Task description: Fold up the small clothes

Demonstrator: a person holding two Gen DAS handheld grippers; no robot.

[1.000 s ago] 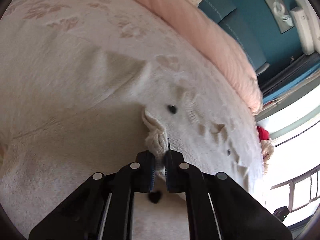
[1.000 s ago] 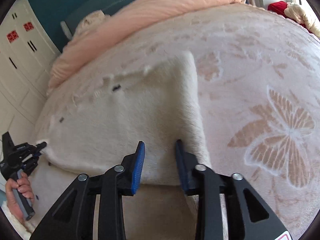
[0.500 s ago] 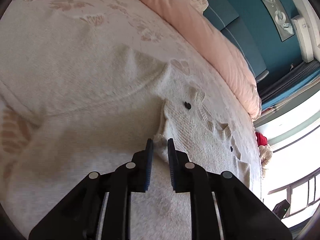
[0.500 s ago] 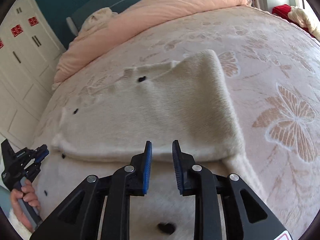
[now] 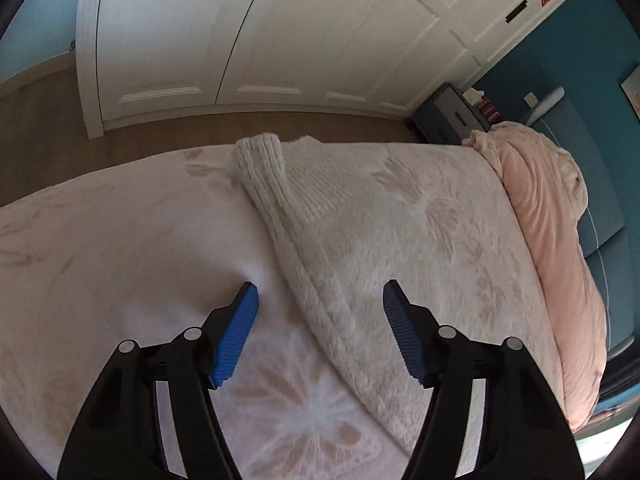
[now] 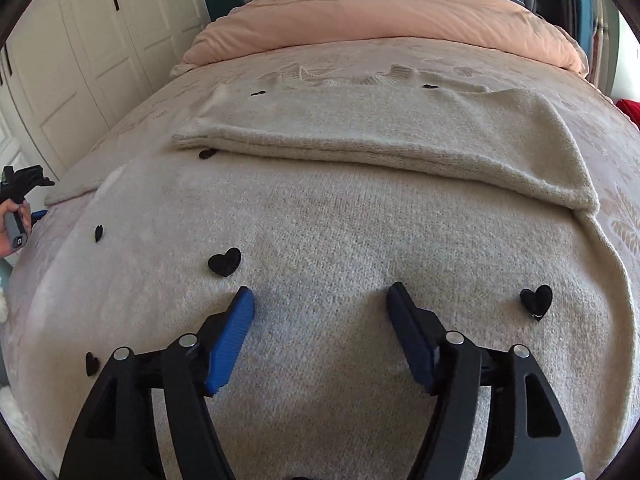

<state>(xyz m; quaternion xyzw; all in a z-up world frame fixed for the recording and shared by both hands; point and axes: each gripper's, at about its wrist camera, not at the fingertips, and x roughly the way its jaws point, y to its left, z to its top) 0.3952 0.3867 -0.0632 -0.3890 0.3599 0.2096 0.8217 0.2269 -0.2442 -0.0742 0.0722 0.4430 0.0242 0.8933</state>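
Note:
A cream knit sweater with small black hearts lies flat on the bed. One sleeve is folded across its body. My right gripper is open and empty just above the sweater's near part. In the left wrist view the other sleeve stretches away to a ribbed cuff at the bed's edge. My left gripper is open and empty, its jaws on either side of that sleeve's near edge. The left gripper also shows at the left edge of the right wrist view.
The sweater lies on a pale pink bedspread with a butterfly pattern. A rolled peach duvet lies at the head of the bed. White wardrobe doors and wooden floor lie beyond the bed's left edge.
Both grippers have opened and let go of the folded sleeve. The left gripper has swung left toward the other sleeve and the wardrobe. The right has drawn back over the sweater's body.

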